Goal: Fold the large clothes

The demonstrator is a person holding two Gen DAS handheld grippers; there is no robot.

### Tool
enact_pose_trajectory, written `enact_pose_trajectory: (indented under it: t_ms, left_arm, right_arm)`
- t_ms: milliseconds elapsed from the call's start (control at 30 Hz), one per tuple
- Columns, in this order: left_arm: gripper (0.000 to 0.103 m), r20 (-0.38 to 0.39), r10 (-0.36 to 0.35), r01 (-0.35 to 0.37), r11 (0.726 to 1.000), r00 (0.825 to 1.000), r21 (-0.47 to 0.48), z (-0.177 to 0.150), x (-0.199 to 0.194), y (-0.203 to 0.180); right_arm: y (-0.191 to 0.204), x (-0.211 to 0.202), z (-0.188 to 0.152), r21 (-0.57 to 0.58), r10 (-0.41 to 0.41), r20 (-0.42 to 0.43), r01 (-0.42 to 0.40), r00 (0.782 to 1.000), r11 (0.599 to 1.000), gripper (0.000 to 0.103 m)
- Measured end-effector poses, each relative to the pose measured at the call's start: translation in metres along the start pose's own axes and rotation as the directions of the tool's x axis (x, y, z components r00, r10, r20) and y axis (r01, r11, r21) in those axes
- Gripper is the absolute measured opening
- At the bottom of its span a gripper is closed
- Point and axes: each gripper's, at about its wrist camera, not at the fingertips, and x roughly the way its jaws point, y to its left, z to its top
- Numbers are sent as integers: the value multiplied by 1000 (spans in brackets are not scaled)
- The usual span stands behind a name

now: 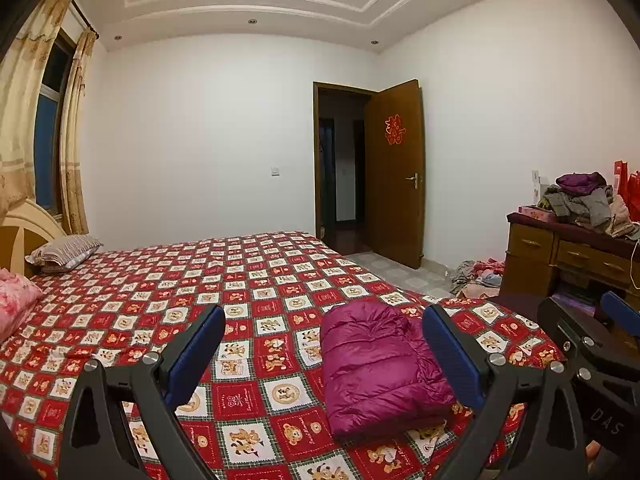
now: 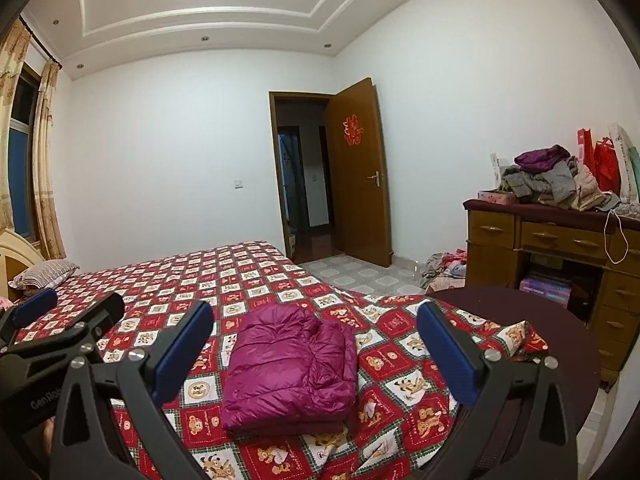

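Left wrist: right gripper (image 1: 592,320) cut off; folded jacket (image 1: 380,368) partly hidden

The folded puffer jacket (image 1: 380,368) is magenta-purple, lying on a bedspread (image 1: 248,280) checked in red and white squares with brown bear prints. Each tool, left (image 1: 324,356) and right (image 2: 316,354), has black arms with blue pads (image 2: 184,350). The door (image 1: 396,172) is dark brown with a red paper emblem (image 1: 394,130); the walls (image 1: 192,136) are white, the curtains (image 1: 74,136) beige and floral, the dresser (image 2: 540,248) honey-brown
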Motion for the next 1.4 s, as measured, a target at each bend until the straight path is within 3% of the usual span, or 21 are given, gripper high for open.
enact_pose_trajectory:
  t_ms: [1400]
  left_arm:
    - [99, 16, 13, -13, 1000, 1000, 0, -1, -3, 5]
  right_arm:
    - [-5, 3, -3, 21, 1, -8, -1, 1000, 1000, 103]
